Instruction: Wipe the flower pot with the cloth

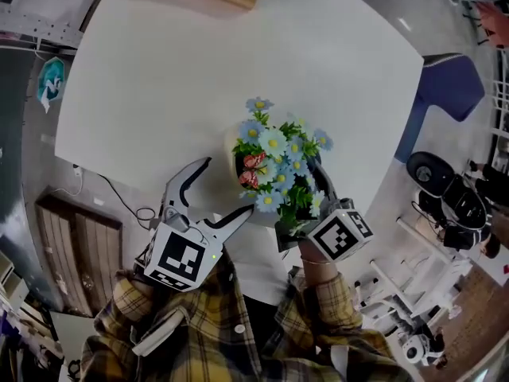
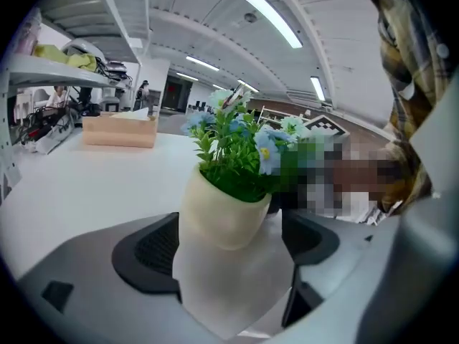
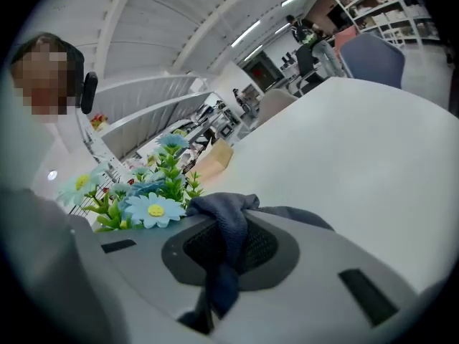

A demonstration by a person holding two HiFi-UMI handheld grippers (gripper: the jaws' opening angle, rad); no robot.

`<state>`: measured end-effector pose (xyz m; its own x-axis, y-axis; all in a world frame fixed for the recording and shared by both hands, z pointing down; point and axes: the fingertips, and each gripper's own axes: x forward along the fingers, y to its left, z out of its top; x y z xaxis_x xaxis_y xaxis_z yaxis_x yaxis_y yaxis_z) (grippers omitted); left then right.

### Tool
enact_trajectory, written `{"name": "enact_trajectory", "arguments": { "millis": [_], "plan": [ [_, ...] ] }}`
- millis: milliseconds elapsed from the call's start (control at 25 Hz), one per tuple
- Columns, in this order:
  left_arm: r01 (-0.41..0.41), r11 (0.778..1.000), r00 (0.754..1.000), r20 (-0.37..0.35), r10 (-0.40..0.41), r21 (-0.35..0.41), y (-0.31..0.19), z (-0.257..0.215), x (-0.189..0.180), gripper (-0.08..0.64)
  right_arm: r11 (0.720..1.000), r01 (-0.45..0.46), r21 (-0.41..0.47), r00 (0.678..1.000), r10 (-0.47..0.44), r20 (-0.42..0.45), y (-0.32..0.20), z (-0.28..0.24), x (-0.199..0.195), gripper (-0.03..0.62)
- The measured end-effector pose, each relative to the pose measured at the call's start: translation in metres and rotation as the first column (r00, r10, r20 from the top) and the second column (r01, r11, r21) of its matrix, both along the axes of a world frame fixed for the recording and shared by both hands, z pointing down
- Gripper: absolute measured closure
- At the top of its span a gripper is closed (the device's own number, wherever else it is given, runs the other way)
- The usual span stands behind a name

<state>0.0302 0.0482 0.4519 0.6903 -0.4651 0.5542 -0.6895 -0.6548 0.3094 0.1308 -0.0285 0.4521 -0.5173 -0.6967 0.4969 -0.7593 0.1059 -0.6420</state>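
Closest to the head camera are the person's checked sleeves and the two tools. Now the flower pot: it stands at the near edge of the table, mouth up, full of blue flowers. From the left, the left tool points at it with its jaws wide apart. The pot sits right between them, but the pads do not seem to press it. Just beside the pot on its right is the right tool, closed tight on the dark cloth. I think the cloth side is nearer, so the cloth only needs to go a little way left to rub the pot.
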Motion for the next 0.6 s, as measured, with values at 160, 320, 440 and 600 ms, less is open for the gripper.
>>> {"name": "enact_trajectory", "arguments": {
  "millis": [160, 320, 440, 600],
  "plan": [
    [0.023, 1.000, 1.000, -0.007, -0.022, 0.015, -0.006, -0.014, 0.013, 0.119, 1.000, -0.002, -0.024, 1.000, 0.002, 0.023, 0.017, -0.009, -0.006, 0.571],
    [0.037, 0.999, 0.999, 0.017, -0.038, 0.039, -0.011, -0.013, 0.004, 0.119, 0.993, 0.115, -0.034, 0.992, -0.113, 0.057, 0.029, -0.007, -0.025, 0.571],
    [0.029, 0.998, 0.998, 0.051, -0.032, 0.062, -0.016, -0.005, 0.006, 0.119, 0.983, 0.179, -0.039, 0.980, -0.175, 0.090, 0.030, -0.005, -0.028, 0.571],
    [-0.002, 0.997, 0.997, 0.078, -0.004, 0.078, -0.038, -0.007, 0.012, 0.120, 0.978, 0.207, -0.036, 0.975, -0.203, 0.093, 0.014, -0.009, -0.023, 0.571]
  ]
}}
